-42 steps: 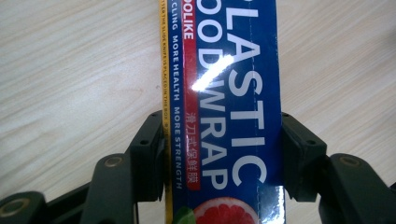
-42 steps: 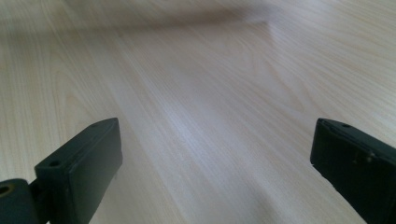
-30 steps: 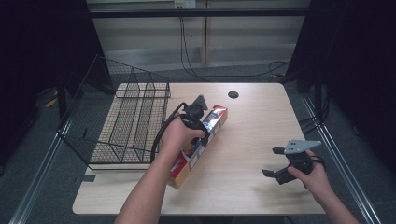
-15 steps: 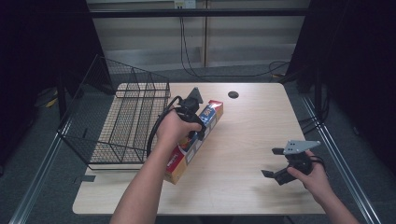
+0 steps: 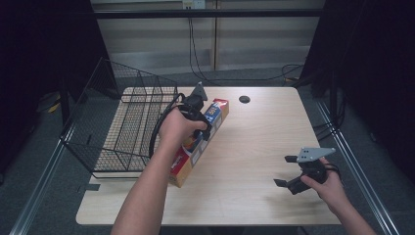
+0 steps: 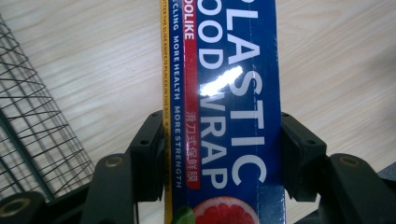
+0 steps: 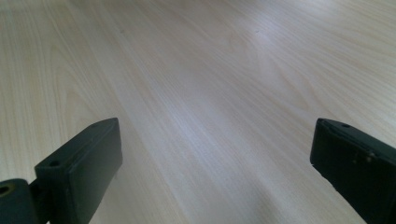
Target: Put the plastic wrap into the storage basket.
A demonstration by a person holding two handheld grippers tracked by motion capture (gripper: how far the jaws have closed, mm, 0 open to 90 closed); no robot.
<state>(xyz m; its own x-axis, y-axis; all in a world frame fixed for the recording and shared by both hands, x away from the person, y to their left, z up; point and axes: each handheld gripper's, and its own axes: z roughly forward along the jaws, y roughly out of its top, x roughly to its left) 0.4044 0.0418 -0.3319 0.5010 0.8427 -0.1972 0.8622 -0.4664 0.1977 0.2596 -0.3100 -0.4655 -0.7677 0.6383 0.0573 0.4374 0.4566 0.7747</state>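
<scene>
A long blue, red and yellow plastic wrap box point(image 5: 219, 109) is held slantwise over the table point(image 5: 254, 142), just right of the wire basket point(image 5: 132, 127). My left gripper point(image 5: 199, 131) is shut on the box near its middle. In the left gripper view both jaws press the long sides of the box point(image 6: 229, 116), so the left gripper point(image 6: 222, 140) clamps it. My right gripper point(image 5: 284, 170) rests low at the table's front right, open. In the right gripper view, bare wood lies between the spread jaws of the right gripper point(image 7: 210, 158).
The black wire basket stands on the table's left part, and its mesh point(image 6: 32, 130) is close beside the box. A dark round hole point(image 5: 244, 99) sits at the table's far middle. Cables hang behind the table.
My left hand has lifted the box and carried it a little away from the person, toward the table's far side. The right hand has stayed put.
</scene>
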